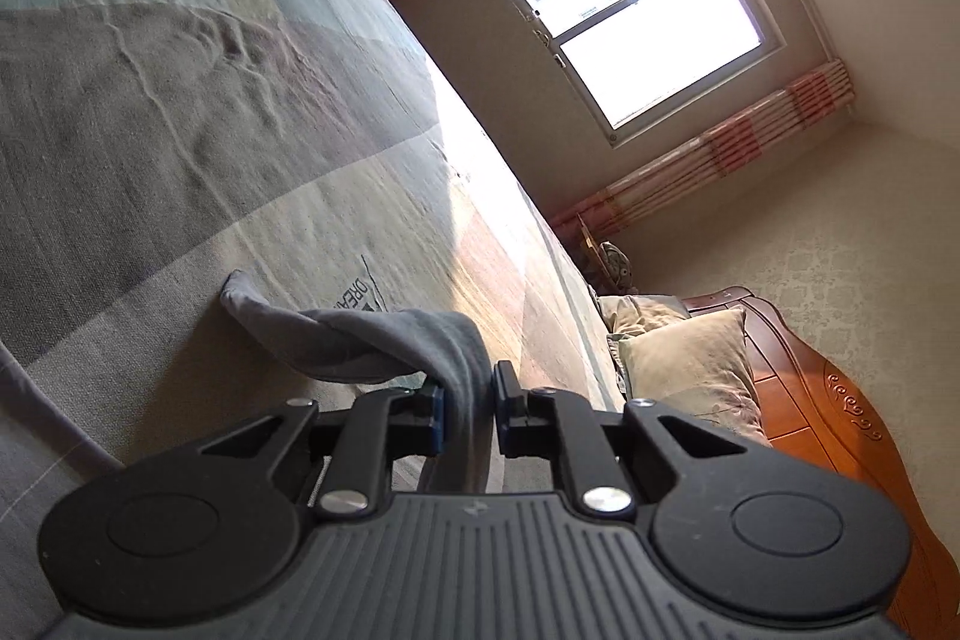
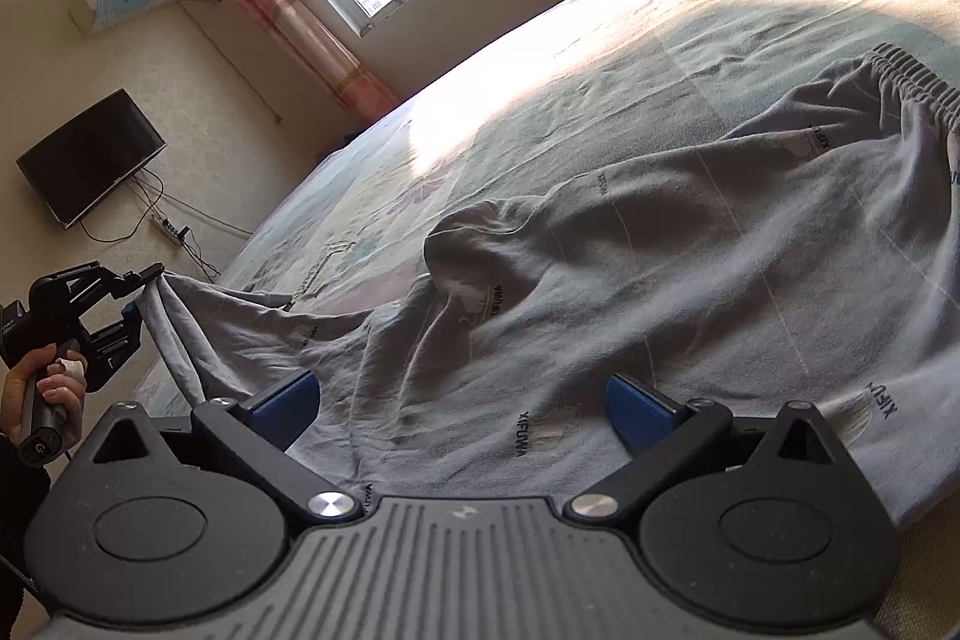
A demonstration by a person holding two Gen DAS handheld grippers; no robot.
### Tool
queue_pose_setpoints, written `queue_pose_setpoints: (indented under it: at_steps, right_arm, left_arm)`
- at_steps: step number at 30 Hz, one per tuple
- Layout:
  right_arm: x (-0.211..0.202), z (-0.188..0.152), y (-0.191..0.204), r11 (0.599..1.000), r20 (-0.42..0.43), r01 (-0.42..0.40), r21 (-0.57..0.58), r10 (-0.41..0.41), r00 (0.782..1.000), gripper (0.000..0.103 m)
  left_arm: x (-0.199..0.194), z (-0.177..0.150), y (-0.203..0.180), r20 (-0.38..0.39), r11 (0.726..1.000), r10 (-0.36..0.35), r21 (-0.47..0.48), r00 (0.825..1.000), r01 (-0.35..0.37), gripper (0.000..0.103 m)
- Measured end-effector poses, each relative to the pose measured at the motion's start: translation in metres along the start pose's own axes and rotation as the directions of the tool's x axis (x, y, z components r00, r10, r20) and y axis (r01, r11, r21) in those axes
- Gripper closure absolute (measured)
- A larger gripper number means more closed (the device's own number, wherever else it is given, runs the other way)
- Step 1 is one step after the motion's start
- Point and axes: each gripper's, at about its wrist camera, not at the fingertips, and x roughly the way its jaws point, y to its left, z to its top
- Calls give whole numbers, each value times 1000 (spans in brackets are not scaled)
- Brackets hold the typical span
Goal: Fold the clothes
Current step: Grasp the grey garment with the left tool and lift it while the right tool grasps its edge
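Trousers: spread rumpled, unfolded; folding left
Left gripper: clamping trouser hem, off waistband
Right gripper: gaping over cloth

Grey sweatpants printed with small dark lettering lie rumpled across the bed, the gathered elastic waistband at the far right. One leg runs left, its end lifted off the bed, bunched and drawn taut; the near part lies spread with soft creases.
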Motion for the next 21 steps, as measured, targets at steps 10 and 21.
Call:
queue_pose_setpoints:
  at_steps: [10,21]
  right_arm:
    - [-1,-1,2,1000,7,14,-14,-14,1000,0]
    - [-5,-49,121,751,-17,51,-658,-82,996,27]
  left_arm:
    - [-52,-11,0,52,1000,25,-14,998,-24,91]
    - [-62,-8,-3,25,999,22,24,999,-22,91]
